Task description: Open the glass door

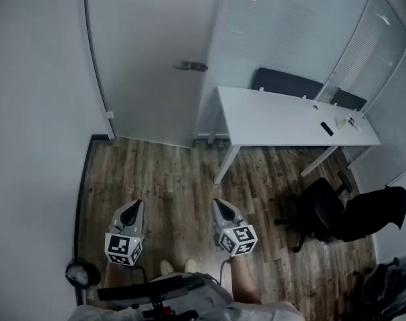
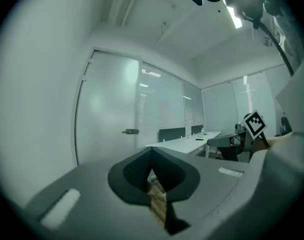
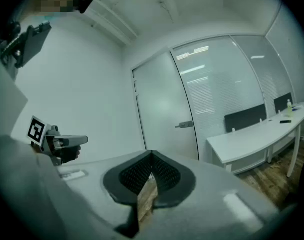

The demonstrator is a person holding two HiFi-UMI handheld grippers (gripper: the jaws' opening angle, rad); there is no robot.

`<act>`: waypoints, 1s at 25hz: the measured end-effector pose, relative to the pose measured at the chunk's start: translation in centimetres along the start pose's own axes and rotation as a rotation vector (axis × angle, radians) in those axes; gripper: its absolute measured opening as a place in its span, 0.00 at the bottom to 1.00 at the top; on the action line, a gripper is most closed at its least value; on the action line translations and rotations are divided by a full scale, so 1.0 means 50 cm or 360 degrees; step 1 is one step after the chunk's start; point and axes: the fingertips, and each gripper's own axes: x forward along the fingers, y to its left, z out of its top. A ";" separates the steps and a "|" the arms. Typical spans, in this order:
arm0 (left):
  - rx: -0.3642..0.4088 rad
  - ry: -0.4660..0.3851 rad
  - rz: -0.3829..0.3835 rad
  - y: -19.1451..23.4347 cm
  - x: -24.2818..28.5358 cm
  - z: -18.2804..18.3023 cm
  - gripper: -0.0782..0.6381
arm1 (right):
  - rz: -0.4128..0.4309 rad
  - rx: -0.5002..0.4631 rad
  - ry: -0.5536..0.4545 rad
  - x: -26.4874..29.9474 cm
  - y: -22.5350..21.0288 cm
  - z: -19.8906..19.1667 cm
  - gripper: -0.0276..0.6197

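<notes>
In a small office with a wooden floor [image 1: 162,172], a person faces the frosted glass door [image 1: 149,65], closed at 12 o'clock, its handle [image 1: 190,65] on the right edge. The left gripper [image 1: 137,204] and right gripper [image 1: 217,202] are held side by side, well apart from the door, each with its jaws clenched together on nothing. A white desk [image 1: 276,116] stands at 2 o'clock. Only the head view takes in the black chair [image 1: 326,212] at 4 o'clock. The right gripper view alone catches the left gripper at 9 o'clock; the left gripper view alone shows the ceiling light [image 2: 235,16].
</notes>
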 end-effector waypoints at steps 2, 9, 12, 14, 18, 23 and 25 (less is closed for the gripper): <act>0.0014 0.0003 -0.0010 0.006 0.003 0.000 0.11 | 0.0011 0.0006 -0.0007 0.007 0.007 0.002 0.05; 0.0013 -0.0004 -0.0040 0.024 0.000 0.003 0.11 | -0.0011 0.0004 -0.0001 0.017 0.030 -0.001 0.05; 0.0017 -0.0016 -0.0063 0.031 -0.002 0.000 0.12 | -0.0041 0.0005 -0.0011 0.016 0.037 -0.008 0.05; 0.0022 -0.0026 -0.0072 0.037 -0.003 -0.001 0.11 | -0.0060 0.0015 -0.0018 0.016 0.042 -0.012 0.05; 0.0015 -0.0021 -0.0090 0.045 -0.002 -0.005 0.12 | -0.0074 0.0042 -0.0008 0.022 0.051 -0.024 0.05; 0.0015 -0.0035 -0.0049 0.076 0.019 -0.001 0.11 | -0.0074 0.0040 -0.0003 0.058 0.047 -0.023 0.05; 0.0003 -0.0037 -0.0047 0.085 0.033 -0.004 0.11 | -0.0076 0.0039 0.0001 0.075 0.039 -0.025 0.05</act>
